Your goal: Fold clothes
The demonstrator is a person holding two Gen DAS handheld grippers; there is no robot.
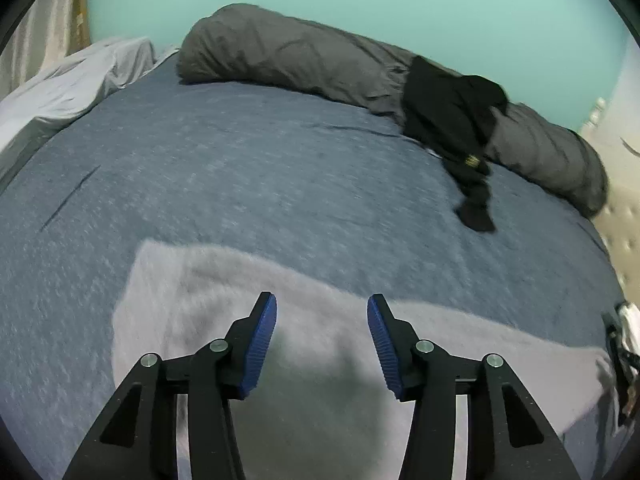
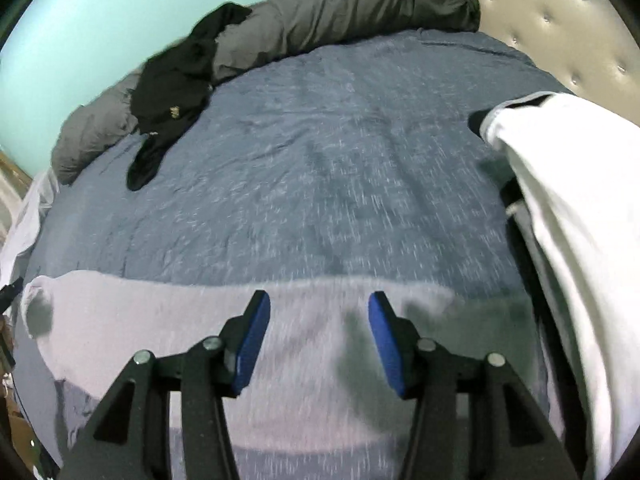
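On the blue bedspread (image 1: 280, 168) lies 1 pale garment (image 1: 192, 304) (flat).

A pale lilac-grey garment (image 1: 208, 320) is spread flat on the blue bedcover (image 1: 248, 168), along the near edge of the bed. Its far edge is seen as a soft, slightly curved line, and its surface is blurred in both views. In the right wrist view, a rounded, slightly lifted end (image 2: 40, 300) is shown at its left side. A black garment (image 1: 452, 120) is left crumpled at the far edge of the bed, draped partly over a rolled grey duvet (image 1: 280, 48), with one sleeve (image 1: 476, 208) trailed onto the bedcover. A small gold mark is visible on it. A white garment (image 2: 568, 184) is draped at the right edge, by the headboard corner.
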